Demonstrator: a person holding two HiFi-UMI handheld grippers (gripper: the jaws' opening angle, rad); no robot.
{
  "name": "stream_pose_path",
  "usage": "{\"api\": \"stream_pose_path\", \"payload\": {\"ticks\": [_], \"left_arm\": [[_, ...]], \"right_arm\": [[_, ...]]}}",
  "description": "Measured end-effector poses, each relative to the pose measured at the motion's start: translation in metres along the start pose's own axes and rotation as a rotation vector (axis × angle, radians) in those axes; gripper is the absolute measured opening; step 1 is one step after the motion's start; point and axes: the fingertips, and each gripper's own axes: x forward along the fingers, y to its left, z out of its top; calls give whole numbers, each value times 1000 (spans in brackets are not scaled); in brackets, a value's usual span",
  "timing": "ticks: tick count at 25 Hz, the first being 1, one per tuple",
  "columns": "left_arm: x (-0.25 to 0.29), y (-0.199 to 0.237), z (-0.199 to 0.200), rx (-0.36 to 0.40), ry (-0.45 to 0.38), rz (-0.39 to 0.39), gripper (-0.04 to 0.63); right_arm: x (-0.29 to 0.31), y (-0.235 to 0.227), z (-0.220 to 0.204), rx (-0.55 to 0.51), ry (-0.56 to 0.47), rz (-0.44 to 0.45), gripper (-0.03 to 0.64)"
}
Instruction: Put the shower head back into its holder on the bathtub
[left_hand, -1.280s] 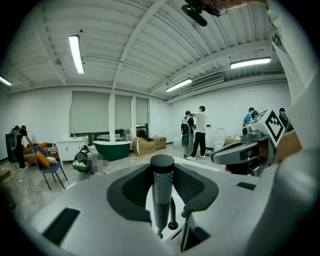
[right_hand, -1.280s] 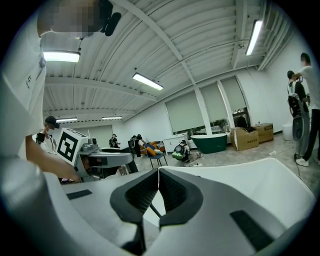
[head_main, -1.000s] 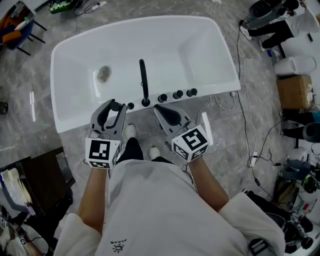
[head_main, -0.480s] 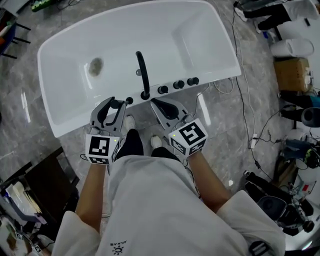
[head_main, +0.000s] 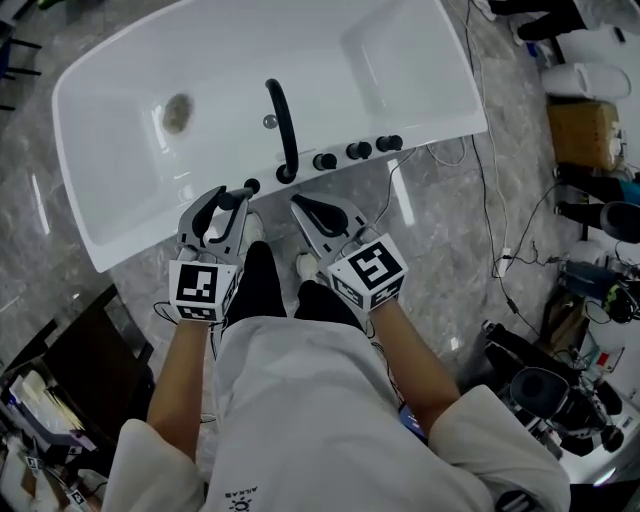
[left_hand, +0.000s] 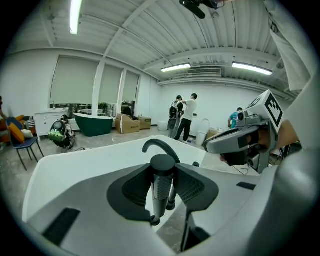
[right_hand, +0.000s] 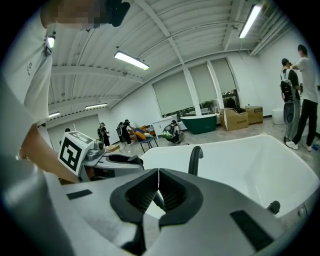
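The left gripper (head_main: 230, 198) pinches the black shower head (left_hand: 162, 182) upright between its pads. It sits at the near rim of the bathtub (head_main: 110, 215), just left of the faucet (head_main: 282, 120) base and close to the small black holder (head_main: 252, 186). The right gripper (right_hand: 158, 176), jaws pressed together on nothing, hangs just right of the faucet base.

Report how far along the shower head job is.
Done: the shower head is clamped upright in the left gripper. In hand: it hangs at the near rim of the bathtub, beside the faucet. Left: seat it in its holder and let go. The right gripper is shut and empty.
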Motion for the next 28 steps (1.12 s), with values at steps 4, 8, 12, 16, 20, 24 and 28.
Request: {"api": "stream_pose_path", "payload": {"ticks": [4, 8, 12, 16, 20, 24, 28], "left_arm": [[9, -1, -13, 8, 16, -5, 141], [14, 1, -28, -2, 37, 1, 143], [19, 2, -40, 6, 52, 9, 141], [28, 3, -49, 7, 59, 30, 141], [34, 3, -62, 2, 76, 39, 143], [41, 1, -74, 7, 91, 37, 141], [49, 3, -83, 6, 106, 45, 143]], "right_arm": [[6, -1, -9, 13, 3, -3, 17], [10, -4, -18, 29, 6, -9, 17], [11, -9, -29, 40, 12, -21, 17], [13, -12, -41, 53, 26, -17, 17], [13, -12, -50, 61, 37, -15, 17], [14, -17, -57, 69, 38, -19, 17], [18, -22, -62, 71, 43, -20, 17]]}}
